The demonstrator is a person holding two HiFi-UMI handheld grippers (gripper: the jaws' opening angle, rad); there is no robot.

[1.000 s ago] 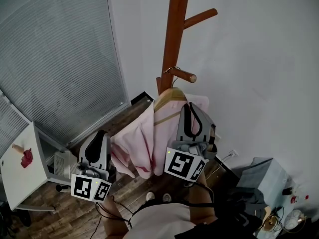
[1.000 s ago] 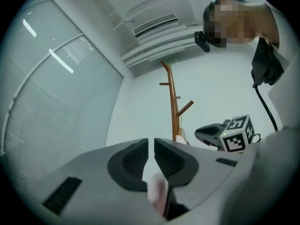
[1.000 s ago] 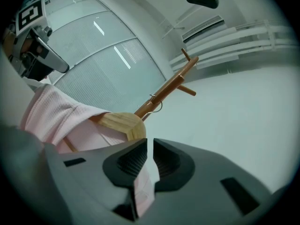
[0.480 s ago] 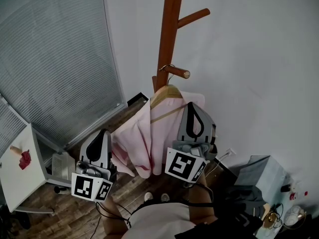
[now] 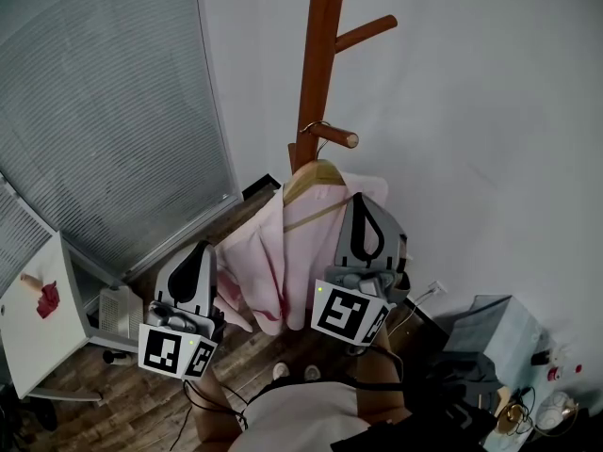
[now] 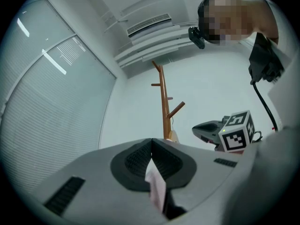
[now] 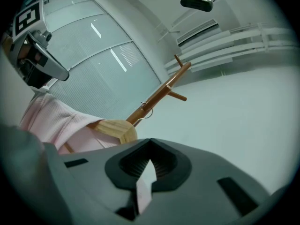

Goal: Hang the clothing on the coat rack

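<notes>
On the lower peg (image 5: 335,137) of the coat rack (image 5: 316,64), a pink shirt (image 5: 283,252) hangs from its wooden hanger (image 5: 316,172), as it did a second ago; since then both pairs of jaws have closed and the left gripper (image 5: 201,247) has edged in to the shirt's lower left edge. It and the right gripper (image 5: 359,199) each pinch a sliver of pale pink cloth, flanking the shirt below the hanger

Coat rack (image 5: 316,64) top cut off, base hidden behind pink garment (image 5: 268,252)
</notes>
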